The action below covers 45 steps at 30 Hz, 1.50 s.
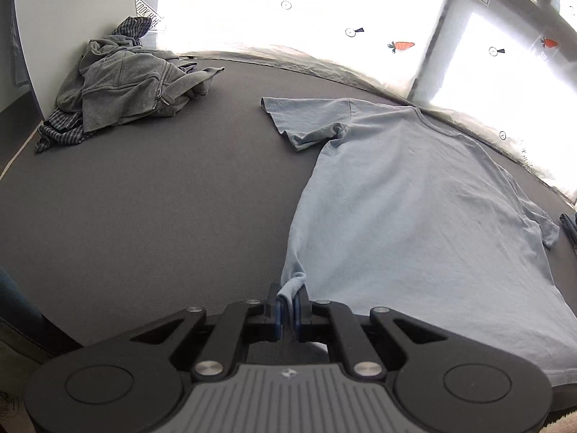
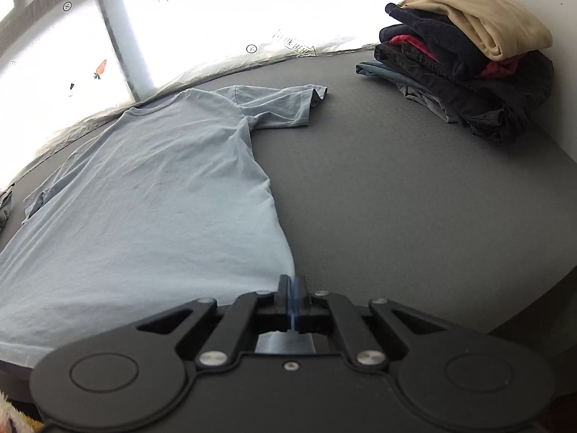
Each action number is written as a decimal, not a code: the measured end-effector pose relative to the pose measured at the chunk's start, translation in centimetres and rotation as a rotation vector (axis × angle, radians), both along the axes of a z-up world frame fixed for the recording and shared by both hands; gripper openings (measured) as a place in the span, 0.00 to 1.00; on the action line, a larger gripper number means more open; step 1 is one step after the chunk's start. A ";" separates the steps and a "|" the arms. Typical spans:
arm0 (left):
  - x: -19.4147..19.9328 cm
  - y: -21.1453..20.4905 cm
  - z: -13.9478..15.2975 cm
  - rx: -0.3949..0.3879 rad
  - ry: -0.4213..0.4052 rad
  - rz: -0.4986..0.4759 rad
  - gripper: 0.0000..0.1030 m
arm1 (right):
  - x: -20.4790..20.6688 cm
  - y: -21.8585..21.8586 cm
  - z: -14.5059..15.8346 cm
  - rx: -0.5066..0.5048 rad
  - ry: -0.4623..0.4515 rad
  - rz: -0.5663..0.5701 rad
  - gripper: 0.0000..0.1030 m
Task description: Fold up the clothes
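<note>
Your left gripper pinches the shirt's hem corner. Your right gripper is clamped on the opposite corner; the shirt lies flat ahead of both.

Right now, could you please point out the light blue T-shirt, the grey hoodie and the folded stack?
light blue T-shirt [image 1: 414,195]: left wrist view, chest.
grey hoodie [image 1: 122,86]: left wrist view, front panel beside zip.
folded stack [image 2: 483,25]: right wrist view, tan top garment.
</note>
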State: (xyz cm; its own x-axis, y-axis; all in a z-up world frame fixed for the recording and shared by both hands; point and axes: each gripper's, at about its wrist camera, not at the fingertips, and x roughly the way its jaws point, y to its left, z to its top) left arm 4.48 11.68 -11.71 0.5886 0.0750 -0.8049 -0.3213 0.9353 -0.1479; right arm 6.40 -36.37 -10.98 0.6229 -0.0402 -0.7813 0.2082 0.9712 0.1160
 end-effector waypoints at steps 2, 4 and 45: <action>0.4 -0.3 -2.6 -0.001 0.069 0.019 0.07 | 0.4 0.2 -2.3 -0.012 0.078 0.007 0.01; 0.8 -0.7 -4.6 0.004 0.126 0.019 0.08 | 0.7 0.4 -4.0 -0.027 0.138 0.013 0.01; 5.6 4.8 -2.4 0.086 0.145 0.083 0.72 | 10.7 8.6 -3.1 -0.096 0.128 0.174 0.99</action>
State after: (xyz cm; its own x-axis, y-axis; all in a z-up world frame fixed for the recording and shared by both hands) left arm 10.07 16.44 -14.15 0.4561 0.1905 -0.8693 -0.4102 0.9119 -0.0154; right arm 17.06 -27.78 -14.12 0.5233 -0.0188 -0.8520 0.0435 0.9990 0.0047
